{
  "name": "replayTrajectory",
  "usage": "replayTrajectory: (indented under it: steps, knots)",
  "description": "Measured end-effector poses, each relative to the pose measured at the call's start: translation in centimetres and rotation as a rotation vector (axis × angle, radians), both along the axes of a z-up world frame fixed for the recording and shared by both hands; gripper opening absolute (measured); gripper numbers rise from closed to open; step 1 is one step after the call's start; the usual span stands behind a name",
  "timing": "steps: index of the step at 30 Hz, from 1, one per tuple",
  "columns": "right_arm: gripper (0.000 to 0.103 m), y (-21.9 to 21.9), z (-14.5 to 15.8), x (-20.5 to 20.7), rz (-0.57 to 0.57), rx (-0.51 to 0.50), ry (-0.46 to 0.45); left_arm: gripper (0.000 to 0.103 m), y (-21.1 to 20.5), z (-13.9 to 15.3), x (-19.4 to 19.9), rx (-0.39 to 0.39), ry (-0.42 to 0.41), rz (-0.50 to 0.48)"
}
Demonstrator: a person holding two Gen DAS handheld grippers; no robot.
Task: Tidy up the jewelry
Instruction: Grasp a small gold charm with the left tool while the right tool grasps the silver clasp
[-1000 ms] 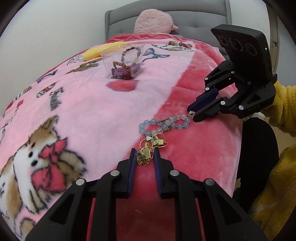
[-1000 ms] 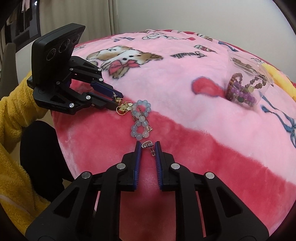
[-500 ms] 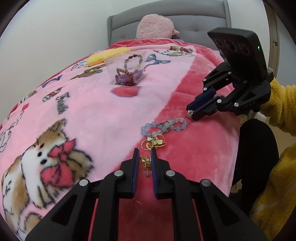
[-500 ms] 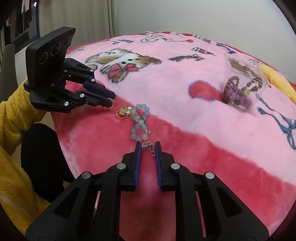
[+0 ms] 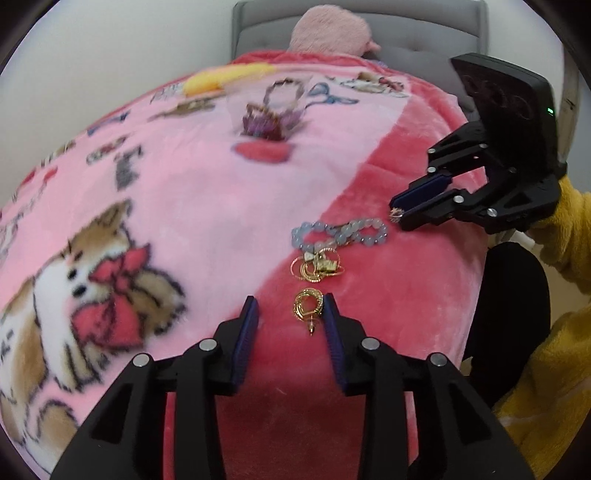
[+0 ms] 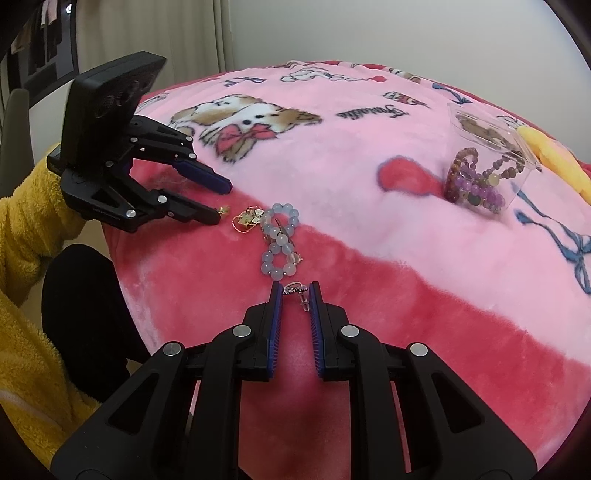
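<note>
A pale blue bead bracelet lies twisted on the pink blanket, with a small pile of gold jewelry beside it. My left gripper is open; a gold earring lies on the blanket by its right finger. My right gripper is shut on a small silver earring just off the bracelet's end. A clear plastic box farther up the bed holds purple and brown bead bracelets.
A bed with a pink dog-print blanket and a grey headboard. A pink plush and a yellow item lie near the head. The bed's edge and my yellow-sleeved arms are close by.
My left gripper has opened and let go of the gold earring, which now lies on the blanket apart from the pile. My right gripper still holds the silver earring.
</note>
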State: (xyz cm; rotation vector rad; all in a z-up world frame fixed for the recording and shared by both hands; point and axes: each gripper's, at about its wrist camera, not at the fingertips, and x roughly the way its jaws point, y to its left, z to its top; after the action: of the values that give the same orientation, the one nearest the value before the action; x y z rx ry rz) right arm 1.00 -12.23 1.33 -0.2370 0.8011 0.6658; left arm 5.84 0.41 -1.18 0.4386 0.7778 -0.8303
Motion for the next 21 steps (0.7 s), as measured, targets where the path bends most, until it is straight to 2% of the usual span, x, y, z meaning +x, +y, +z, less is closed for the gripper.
replayTrajectory:
  steps: [5, 7, 8, 10, 11, 21]
  knots:
    - [0.014, 0.0, 0.1, 0.0, -0.002, 0.003, 0.001, 0.035, -0.5, 0.0, -0.8, 0.025, -0.042, 0.005]
    - [0.014, 0.0, 0.0, -0.1, -0.006, 0.003, 0.0, 0.032, -0.7, -0.2, -1.1, 0.039, -0.055, 0.002]
    - [0.014, 0.0, 0.1, -0.1, -0.005, 0.005, 0.002, 0.03, -0.8, -0.2, -1.2, 0.045, -0.056, -0.001]
    - [0.014, 0.0, 0.1, -0.1, -0.005, 0.007, 0.001, 0.017, -0.8, -0.1, -1.4, 0.041, -0.07, -0.005]
    - [0.014, 0.0, 0.1, -0.1, -0.003, 0.008, 0.002, 0.015, -0.9, 0.0, -1.5, 0.047, -0.076, 0.004]
    - [0.014, -0.4, 0.2, 0.0, -0.013, 0.017, 0.004, 0.015, -1.1, 0.3, -2.3, 0.039, -0.125, -0.003]
